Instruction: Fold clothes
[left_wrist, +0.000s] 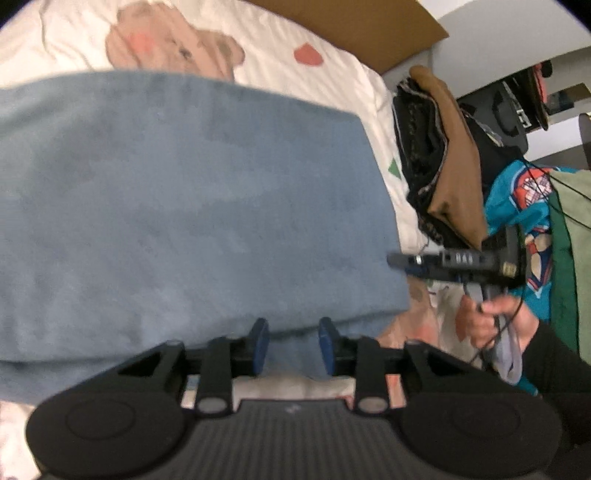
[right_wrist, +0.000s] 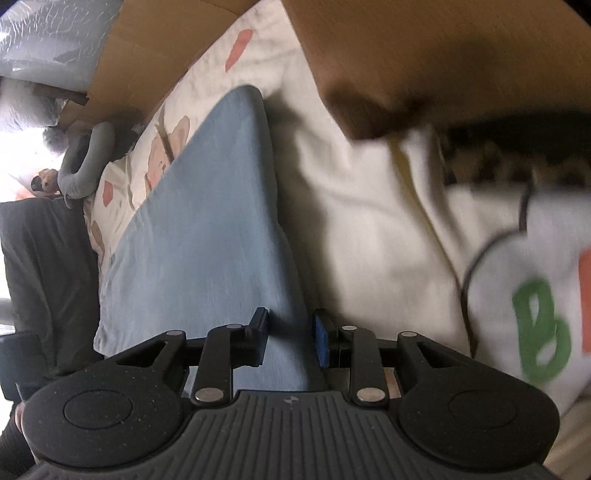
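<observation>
A folded blue garment (left_wrist: 184, 203) lies flat on the bear-print bedsheet (left_wrist: 173, 48). My left gripper (left_wrist: 293, 343) hovers over its near edge, open, with the pads apart and the cloth lying loose beneath the gap. In the right wrist view the same blue garment (right_wrist: 207, 229) stretches away as a long strip. My right gripper (right_wrist: 290, 339) is open over its near right edge, pads not pressing on it. In the left wrist view the right gripper (left_wrist: 399, 260) shows at the garment's right side, held by a hand (left_wrist: 491, 317).
A pile of brown and black clothes (left_wrist: 443, 166) sits on the bed's right side, with a teal printed garment (left_wrist: 517, 199) beside it. A white garment with a green letter (right_wrist: 535, 295) lies right of the blue one. Brown cloth (right_wrist: 406, 55) is beyond.
</observation>
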